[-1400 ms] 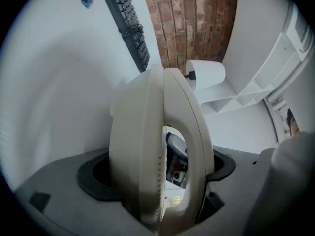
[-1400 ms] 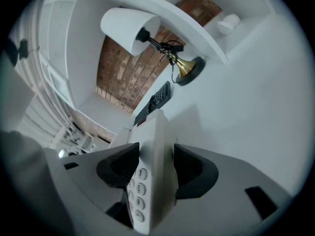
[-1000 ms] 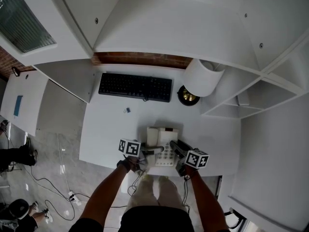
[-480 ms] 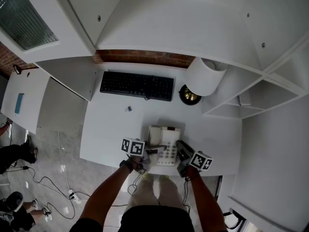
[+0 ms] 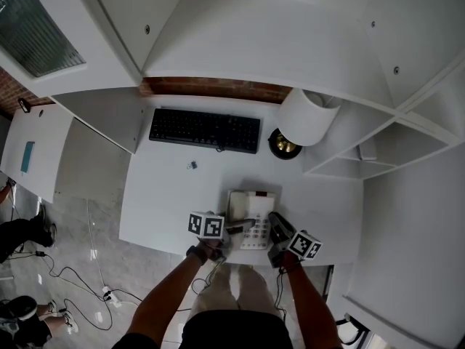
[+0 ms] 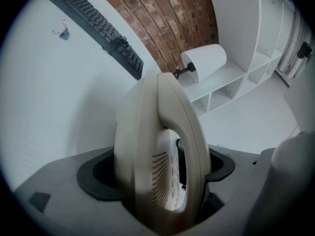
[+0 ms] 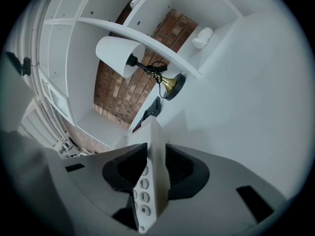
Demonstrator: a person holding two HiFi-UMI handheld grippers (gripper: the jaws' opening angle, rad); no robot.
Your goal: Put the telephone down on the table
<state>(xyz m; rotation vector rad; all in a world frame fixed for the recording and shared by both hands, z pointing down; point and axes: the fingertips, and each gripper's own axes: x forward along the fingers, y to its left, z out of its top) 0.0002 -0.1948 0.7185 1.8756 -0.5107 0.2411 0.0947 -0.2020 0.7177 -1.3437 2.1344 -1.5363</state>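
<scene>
Bench [image 5: 156,202]: white. Its near edge is at 6 o'clock, right by the person.
Clip [image 5: 191,166]: tiny, at 10 o'clock from the telephone and well apart. It is not in the way.
Keyboard [image 5: 205,130]: black, at 11 o'clock from the telephone and well apart.
Left tongs [image 6: 160,173]: clamped on the telephone's left side, where the handset lies.
Telephone [image 5: 251,208]: cream, held between the two tongs at the 6 o'clock side of the bench, near the edge. I cannot tell if its bottom sits on the bench yet.
Right tongs [image 7: 155,173]: closing on the thin right edge by the number keys. The pads look tight on it.
Lamp [image 5: 304,116]: white shade, at 1 o'clock from the telephone, near it but apart.
Drop risk: the right tongs hold only a thin edge. If that side slips, the telephone could tip and bang down.
Handset risk: if the telephone tilts, the handset could slide off its cradle.
Edge risk: the spot is close to the 6 o'clock edge. If the tongs let go too near it, the telephone could fall to the floor.
Let-go risk: if one side lets go first, the telephone could twist.
</scene>
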